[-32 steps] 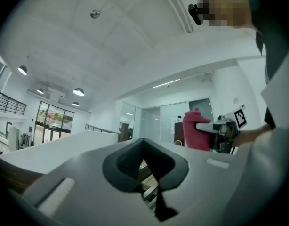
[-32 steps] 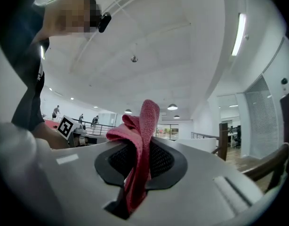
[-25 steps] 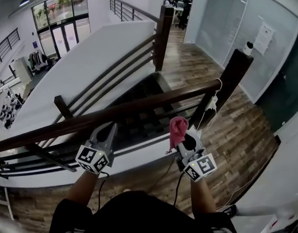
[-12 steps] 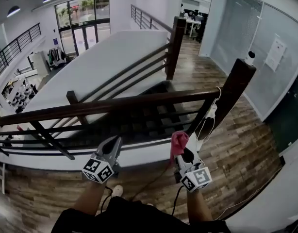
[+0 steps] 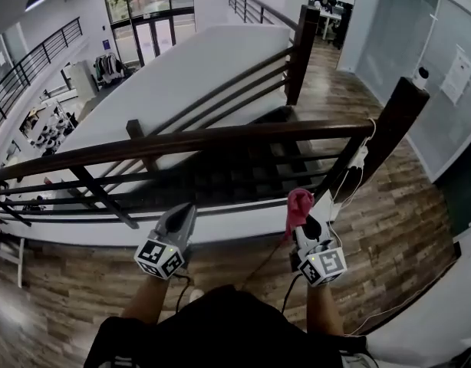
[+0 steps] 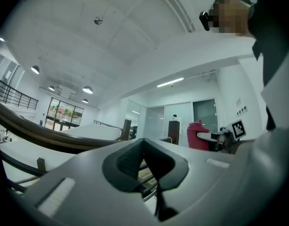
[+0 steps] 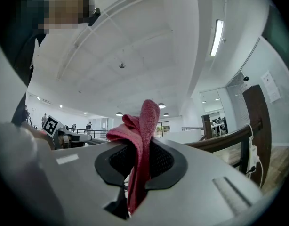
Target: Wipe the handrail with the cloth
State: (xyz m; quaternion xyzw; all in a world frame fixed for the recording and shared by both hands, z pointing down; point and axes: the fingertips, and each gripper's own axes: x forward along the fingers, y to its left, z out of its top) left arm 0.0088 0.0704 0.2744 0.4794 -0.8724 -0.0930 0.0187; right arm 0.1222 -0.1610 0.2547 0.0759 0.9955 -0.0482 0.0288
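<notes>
Pinching a pink-red woven cloth (image 7: 143,126) between its jaws, the right gripper (image 5: 311,219) sits at the lower right of the head view. The cloth's bunched end sticks up past the jaw tips, below the dark brown wooden handrail (image 5: 220,138) that runs across the middle of the frame, and does not touch it. At lower centre-left, the left gripper (image 5: 180,219) has its jaws pressed together on nothing and hangs clear of the rail. A dark square newel post (image 5: 396,121) ends the rail at upper right, with a white cable (image 5: 350,171) dangling beside it.
</notes>
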